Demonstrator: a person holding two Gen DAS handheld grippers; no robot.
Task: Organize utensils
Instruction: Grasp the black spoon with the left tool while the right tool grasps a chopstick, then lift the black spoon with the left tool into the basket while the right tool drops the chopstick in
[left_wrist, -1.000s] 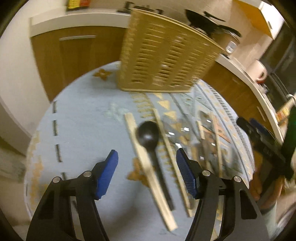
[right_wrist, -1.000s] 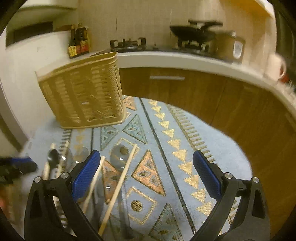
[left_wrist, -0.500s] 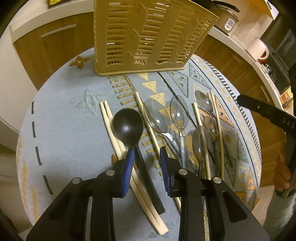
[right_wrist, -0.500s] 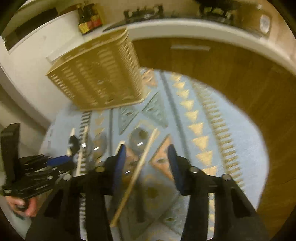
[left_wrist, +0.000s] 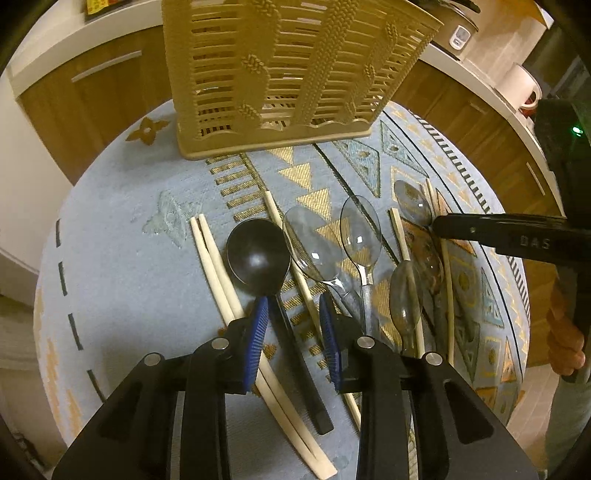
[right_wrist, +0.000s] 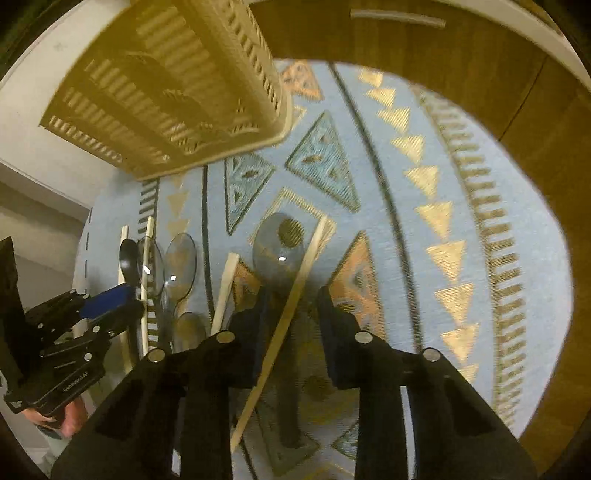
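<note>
My left gripper (left_wrist: 293, 325) pointed steeply down at the round table, its blue-padded jaws drawn narrow around the neck of the black plastic spoon (left_wrist: 258, 256), a sliver of gap still showing on each side, so I could not tell whether the pads had bitten. My right gripper (right_wrist: 291, 314) had just been closing, and its jaws straddled both a pale wooden chopstick (right_wrist: 291, 295) lying aslant and the handle of a clear plastic spoon (right_wrist: 279, 247); blur hid whether the pads pressed either one. Beside the black spoon lay a pair of pale chopsticks (left_wrist: 218, 273) touching each other, and on the other side two more clear spoons (left_wrist: 360, 232) with single chopsticks between them. All rested on the light blue tablecloth with gold triangles (left_wrist: 122, 258). Beyond them stood the tan slatted plastic basket (left_wrist: 280, 74), apart from the utensils, against brown wooden cabinets (left_wrist: 92, 96).
</note>
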